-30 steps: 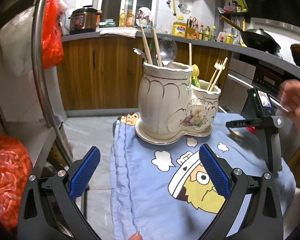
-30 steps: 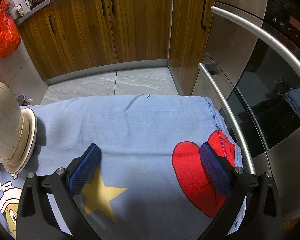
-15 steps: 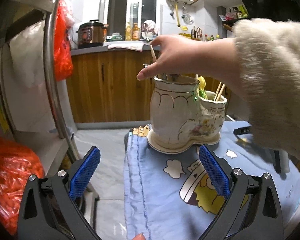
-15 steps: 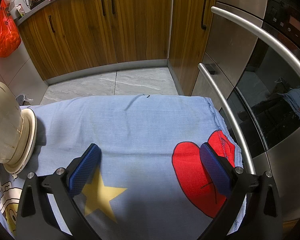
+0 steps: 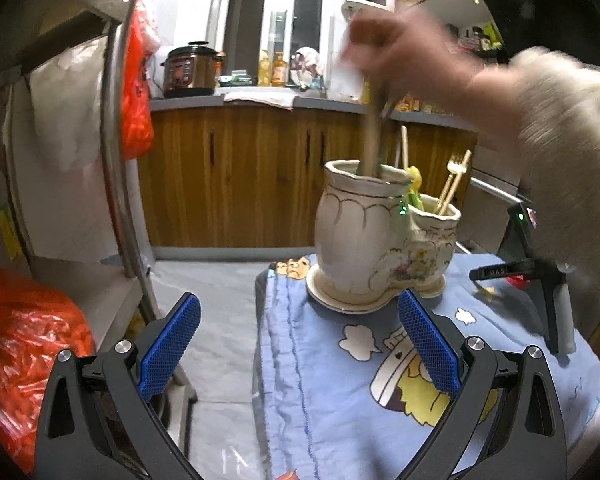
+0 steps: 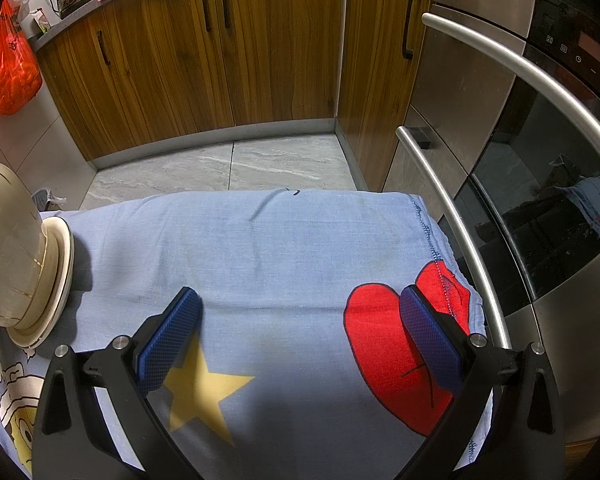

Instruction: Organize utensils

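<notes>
Bare hand (image 5: 400, 52) grips what seem, through blur, to be utensils (image 5: 374, 128) in the ceramic holder (image 5: 364, 236); draw them straight up from it while left gripper (image 5: 298, 348) and right gripper (image 6: 300, 336) gape wide, empty.

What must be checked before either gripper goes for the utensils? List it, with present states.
1. Left gripper open, holding nothing: ok.
2. Right gripper open over the blue cloth, holding nothing: ok.
3. Ceramic holder upright on its saucer: ok.
4. Path to the holder free: not ok, a bare hand is gripping utensils in the tall compartment.
5. Which utensils the hand is gripping: cannot tell, blurred.
6. Gold forks standing in the small compartment: ok.
</notes>
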{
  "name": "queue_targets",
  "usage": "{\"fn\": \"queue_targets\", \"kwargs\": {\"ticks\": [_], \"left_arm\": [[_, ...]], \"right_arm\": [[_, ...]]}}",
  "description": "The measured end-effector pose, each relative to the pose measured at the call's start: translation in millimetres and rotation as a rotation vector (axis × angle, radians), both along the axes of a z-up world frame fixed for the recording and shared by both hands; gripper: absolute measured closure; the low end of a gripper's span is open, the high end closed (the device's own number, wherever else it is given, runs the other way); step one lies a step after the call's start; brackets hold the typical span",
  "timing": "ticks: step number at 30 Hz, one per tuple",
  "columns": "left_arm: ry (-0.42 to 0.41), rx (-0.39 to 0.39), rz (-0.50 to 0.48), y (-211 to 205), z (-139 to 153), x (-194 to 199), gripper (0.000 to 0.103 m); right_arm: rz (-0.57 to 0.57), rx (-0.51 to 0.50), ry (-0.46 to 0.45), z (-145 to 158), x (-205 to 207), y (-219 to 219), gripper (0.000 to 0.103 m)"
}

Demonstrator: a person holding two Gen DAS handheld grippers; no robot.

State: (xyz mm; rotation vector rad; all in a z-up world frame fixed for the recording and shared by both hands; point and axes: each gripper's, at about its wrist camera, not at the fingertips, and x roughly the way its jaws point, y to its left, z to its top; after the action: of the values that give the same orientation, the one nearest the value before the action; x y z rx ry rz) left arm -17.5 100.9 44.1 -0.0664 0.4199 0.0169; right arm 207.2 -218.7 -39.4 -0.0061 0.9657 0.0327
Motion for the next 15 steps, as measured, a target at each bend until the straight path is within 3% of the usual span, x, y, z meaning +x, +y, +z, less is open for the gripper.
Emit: {"fn": "queue_targets", "kwargs": {"ticks": [9,15], "left_arm": [[-0.109,-0.141,0.141,37,15,-18,0.005],[-0.077,-0.106,0.112,29,12,-12,0.005]], "right_arm": [[0.000,0.000,0.000,0,0,0,0.004],[0.000,0.000,0.000,0,0,0,0.004]]}}
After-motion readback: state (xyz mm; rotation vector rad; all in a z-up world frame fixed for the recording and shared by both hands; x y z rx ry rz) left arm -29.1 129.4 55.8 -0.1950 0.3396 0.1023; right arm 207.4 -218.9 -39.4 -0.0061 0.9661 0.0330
